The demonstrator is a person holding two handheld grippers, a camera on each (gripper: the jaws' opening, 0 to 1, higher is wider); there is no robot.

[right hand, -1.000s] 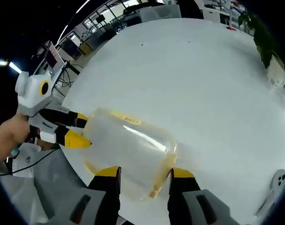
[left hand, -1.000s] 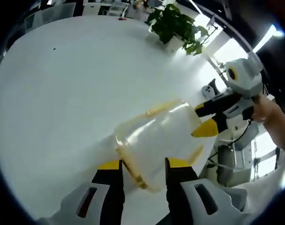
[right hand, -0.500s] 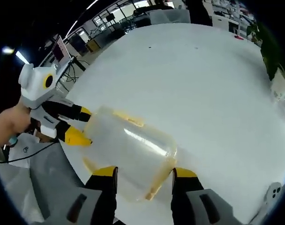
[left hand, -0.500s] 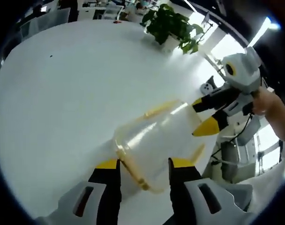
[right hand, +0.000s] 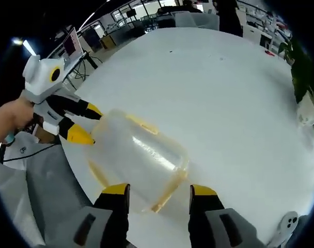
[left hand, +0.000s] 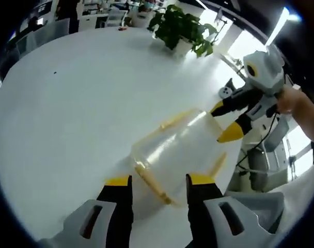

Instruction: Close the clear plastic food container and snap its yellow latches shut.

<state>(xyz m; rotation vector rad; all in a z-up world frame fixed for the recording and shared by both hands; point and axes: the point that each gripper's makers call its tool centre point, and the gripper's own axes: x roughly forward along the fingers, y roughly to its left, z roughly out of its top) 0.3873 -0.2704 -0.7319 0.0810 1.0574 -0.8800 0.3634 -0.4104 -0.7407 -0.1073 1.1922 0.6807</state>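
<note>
The clear plastic food container point(left hand: 177, 150) point(right hand: 139, 155) lies on the white table point(left hand: 69, 113) point(right hand: 234, 93) with my two grippers facing each other across it. Yellow latches run along its sides point(left hand: 175, 118) and across its near end point(left hand: 153, 182). My left gripper point(left hand: 158, 182) stands open, its jaws straddling one end. My right gripper point(right hand: 159, 192) stands open over the opposite end. In the left gripper view the right gripper point(left hand: 225, 122) has its yellow tips at the container's far end. Likewise the left gripper point(right hand: 87, 123) appears in the right gripper view.
A potted plant point(left hand: 180, 28) stands at the table's far side. A small white device point(left hand: 230, 95) point(right hand: 288, 225) lies near the table's edge. A person's hand point(right hand: 7, 121) holds the left gripper. Desks and chairs stand beyond the table.
Both cameras have drawn back a little from the container, which now looks smaller and flatter on the table. Both pairs of jaws stand slightly wider apart.
</note>
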